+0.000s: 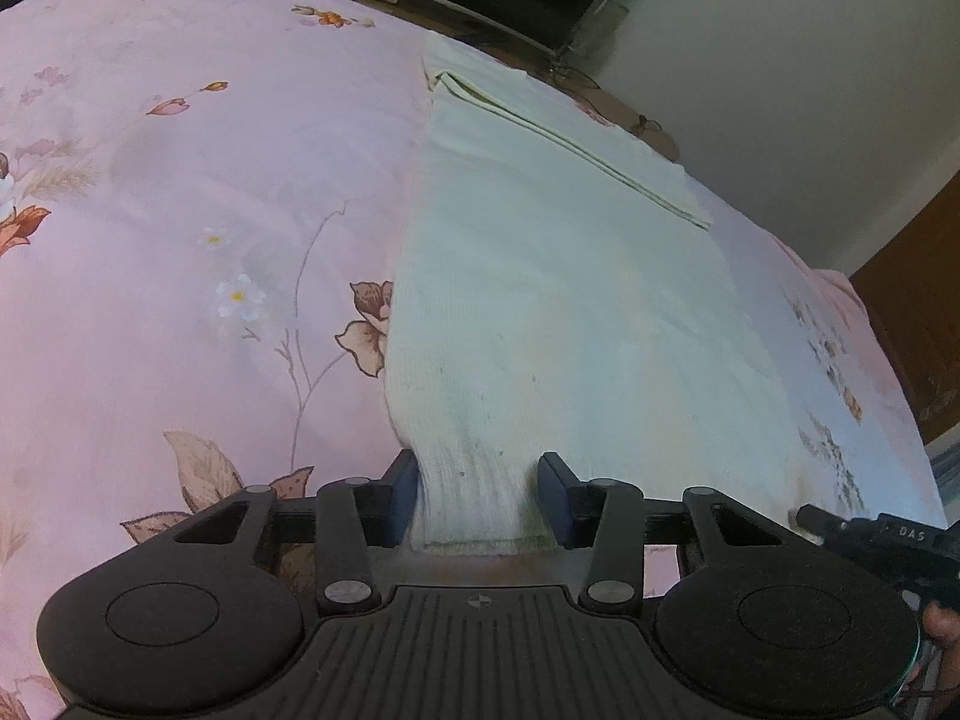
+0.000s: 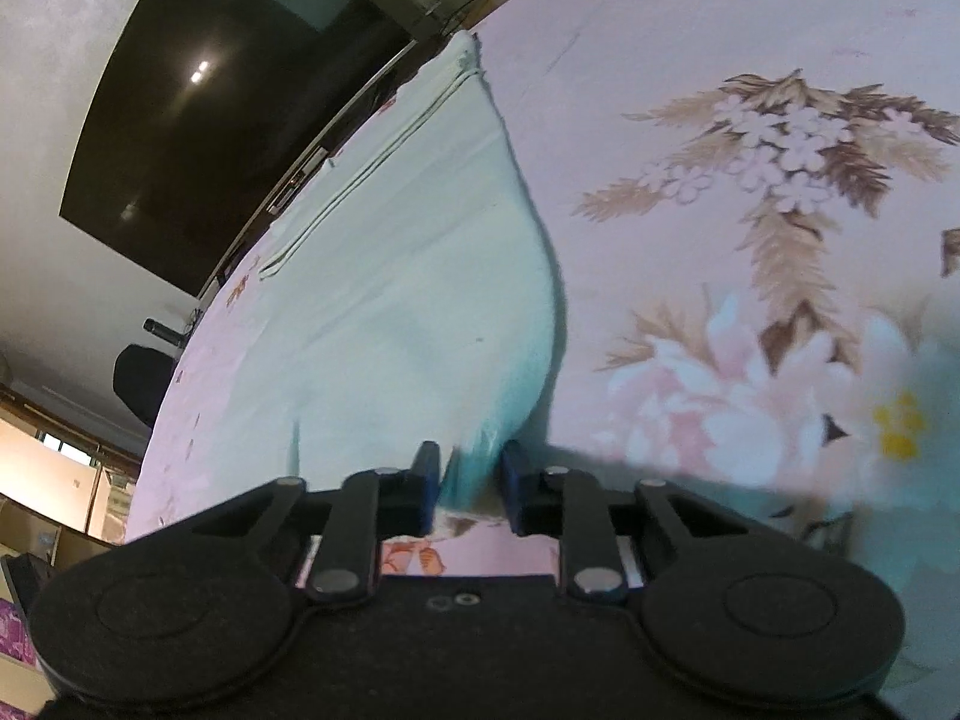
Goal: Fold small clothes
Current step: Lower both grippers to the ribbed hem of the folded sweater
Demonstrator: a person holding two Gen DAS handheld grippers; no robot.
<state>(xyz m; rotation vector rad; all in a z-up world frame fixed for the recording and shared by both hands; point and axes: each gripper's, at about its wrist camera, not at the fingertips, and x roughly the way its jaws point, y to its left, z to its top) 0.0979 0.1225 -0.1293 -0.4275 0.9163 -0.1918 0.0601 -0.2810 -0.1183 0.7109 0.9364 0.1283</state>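
Observation:
A cream-white knitted garment [image 1: 558, 300] lies flat on a pink floral bedsheet [image 1: 180, 210], its far end folded over with a hemmed edge. My left gripper [image 1: 477, 483] is shut on the garment's near left corner, and the cloth bunches into ribs between the blue pads. In the right wrist view the same garment [image 2: 408, 276] stretches away, and my right gripper [image 2: 471, 471] is shut on a raised fold of its near right corner. The tip of the right gripper [image 1: 807, 519] shows at the lower right of the left wrist view.
A dark television screen [image 2: 198, 120] hangs on the wall beyond the bed's far edge. Brown wooden furniture [image 1: 918, 324] stands past the bed's right side. Pink sheet [image 2: 750, 240] spreads wide on both sides of the garment.

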